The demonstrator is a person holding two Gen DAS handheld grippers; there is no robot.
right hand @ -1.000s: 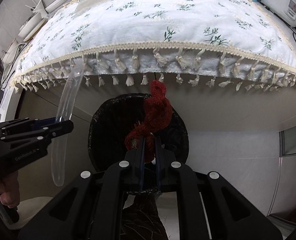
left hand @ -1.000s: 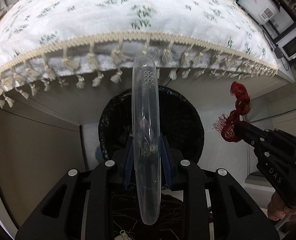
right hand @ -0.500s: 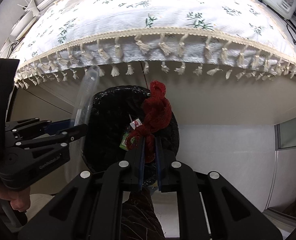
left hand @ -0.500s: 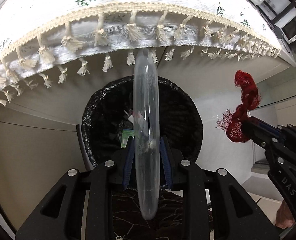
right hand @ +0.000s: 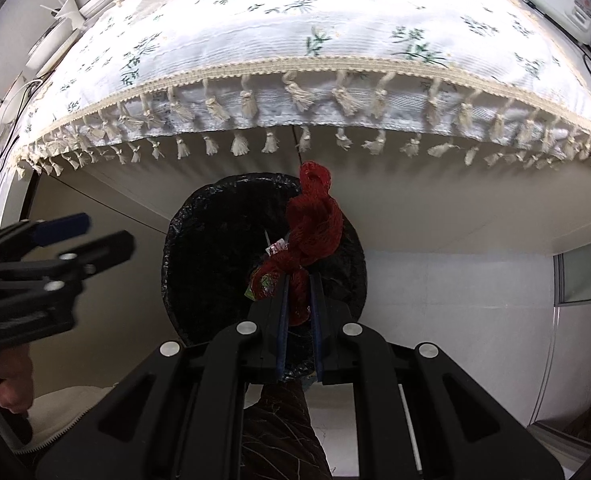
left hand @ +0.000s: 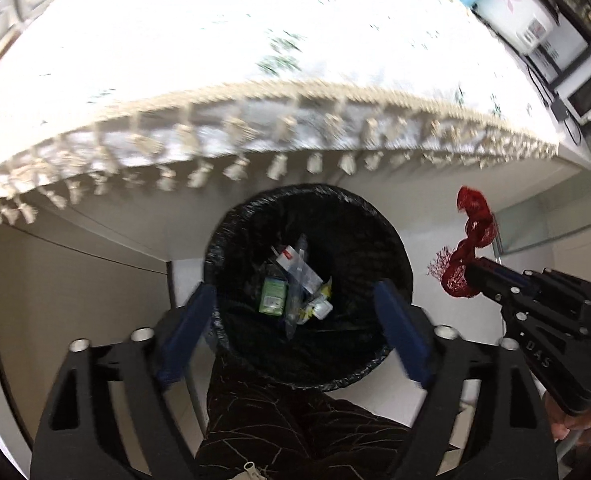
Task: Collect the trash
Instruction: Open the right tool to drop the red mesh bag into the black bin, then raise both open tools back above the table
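Red net (right hand: 313, 224) in R gripper (right hand: 298, 308)

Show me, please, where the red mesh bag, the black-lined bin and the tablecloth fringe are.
red mesh bag (right hand: 313, 224), right wrist view, on its bunched middle.
black-lined bin (left hand: 387, 236), left wrist view, on its inner wall.
tablecloth fringe (right hand: 295, 98), right wrist view, on one tassel.

We note the tablecloth (right hand: 335, 24): white woven cloth, finely ribbed, matt, edged with cream braid and knotted tassels (right hand: 247, 106). The bin liner (left hand: 379, 236) reads as thin black plastic film, crinkled and glossy. Inside we see slick printed wrappers (left hand: 295, 292). The red net (right hand: 315, 220) is coarse open mesh, bunched. The right gripper (right hand: 297, 304) frame looks matt black plastic with bright metal screw heads; the left gripper (left hand: 295, 320) pads are blue.
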